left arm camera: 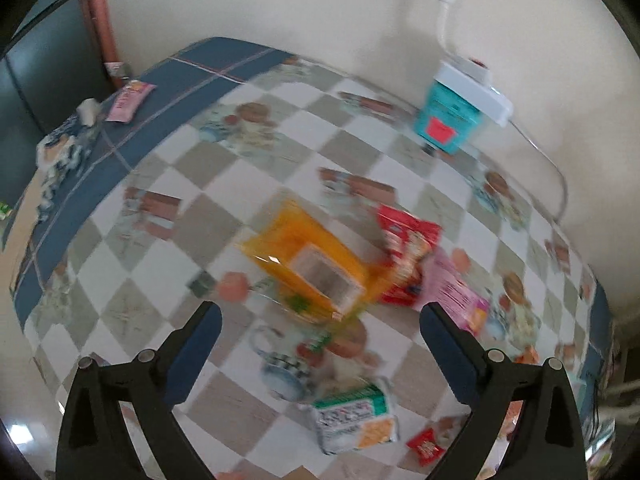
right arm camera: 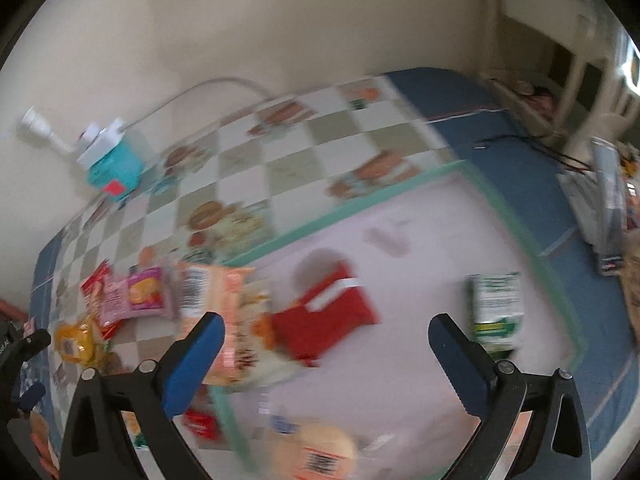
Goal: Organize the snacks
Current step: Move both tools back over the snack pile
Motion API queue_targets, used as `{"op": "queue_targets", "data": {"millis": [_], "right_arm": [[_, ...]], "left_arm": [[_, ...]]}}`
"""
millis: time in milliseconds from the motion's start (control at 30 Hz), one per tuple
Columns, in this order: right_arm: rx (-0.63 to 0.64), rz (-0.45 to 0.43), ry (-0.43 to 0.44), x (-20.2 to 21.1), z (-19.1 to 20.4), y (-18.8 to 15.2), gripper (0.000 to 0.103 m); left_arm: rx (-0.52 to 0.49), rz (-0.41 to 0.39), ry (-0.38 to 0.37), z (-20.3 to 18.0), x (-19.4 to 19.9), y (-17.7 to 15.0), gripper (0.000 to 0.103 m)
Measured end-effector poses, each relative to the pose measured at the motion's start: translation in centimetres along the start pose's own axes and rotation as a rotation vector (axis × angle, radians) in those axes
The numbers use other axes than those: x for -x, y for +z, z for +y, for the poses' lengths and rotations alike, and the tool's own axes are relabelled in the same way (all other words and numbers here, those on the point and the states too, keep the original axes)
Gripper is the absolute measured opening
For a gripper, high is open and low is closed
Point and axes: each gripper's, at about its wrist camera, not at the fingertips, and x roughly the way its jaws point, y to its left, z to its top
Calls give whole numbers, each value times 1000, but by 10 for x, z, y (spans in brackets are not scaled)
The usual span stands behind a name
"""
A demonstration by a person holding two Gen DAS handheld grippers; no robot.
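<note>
In the left wrist view my left gripper (left arm camera: 320, 316) is open and empty above the checkered tablecloth (left arm camera: 160, 184), just short of a yellow-orange snack pack (left arm camera: 308, 264). A red pack (left arm camera: 408, 252) and a pink pack (left arm camera: 456, 292) lie to its right, a green-and-white cracker pack (left arm camera: 354, 416) and a small red packet (left arm camera: 426, 446) nearer. In the right wrist view my right gripper (right arm camera: 326, 328) is open and empty above a white tray with a green rim (right arm camera: 400, 360). The tray holds a red pack (right arm camera: 332, 312) and a green-white pack (right arm camera: 496, 308); an orange pack (right arm camera: 232, 312) overhangs its left rim.
A teal box with a white lid (left arm camera: 452, 116) stands at the far table edge by the wall, with a cable behind it. A pink packet (left arm camera: 128, 102) lies on the blue border at far left. Another pack (right arm camera: 316, 456) lies at the tray's near edge. Everything is motion-blurred.
</note>
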Motion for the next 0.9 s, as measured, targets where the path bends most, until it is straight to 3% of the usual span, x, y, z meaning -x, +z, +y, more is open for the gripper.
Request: {"op": "queue_targets", "data": {"millis": [267, 433, 500, 633, 900], "right_arm": [[67, -8, 19, -23, 51, -2, 103], [123, -8, -64, -43, 70, -6, 103], [129, 0, -124, -48, 69, -7, 103], [82, 0, -105, -49, 51, -4, 103], [10, 2, -176, -47, 15, 3, 103]], "left_arm": [[73, -16, 43, 40, -11, 19, 99], [88, -7, 46, 49, -21, 27, 99], [92, -1, 44, 50, -24, 27, 99], [89, 11, 39, 48, -28, 26, 99], [64, 17, 30, 39, -29, 23, 99]]}}
